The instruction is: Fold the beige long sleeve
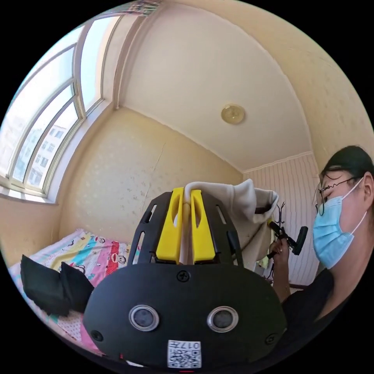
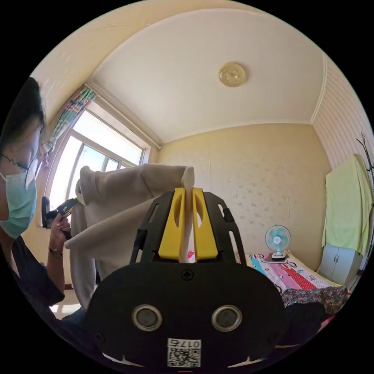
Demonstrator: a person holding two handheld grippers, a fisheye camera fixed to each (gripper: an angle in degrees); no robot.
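Two grippers, both clamped on the garment, which is held in the air and not yet laid down.

Left gripper view: my left gripper (image 1: 186, 198) has its yellow jaws closed on a fold of the beige long sleeve (image 1: 243, 202), which runs off toward 3 o'clock. There the person's hand (image 1: 279, 249) works the right gripper (image 1: 272, 224), also gripping the cloth. The bed (image 1: 91, 251) lies at 8 o'clock with folded dark clothes (image 1: 50, 284) on it.

Right gripper view: my right gripper (image 2: 188, 194) is shut on a cloth edge; the shirt's body hangs toward 9 o'clock, a sleeve drooping. A fan (image 2: 278, 239) stands at 4 o'clock, a green towel (image 2: 346, 202) at 3 o'clock.

Judgement: the step is spreading the shirt. I would keep both grips level, draw it taut without twisting, then lower it flat onto the bed, away from the dark clothes.

Markings: each gripper body carries a code sticker with digits, printed upside down; I do not transcribe it. No brand is legible.
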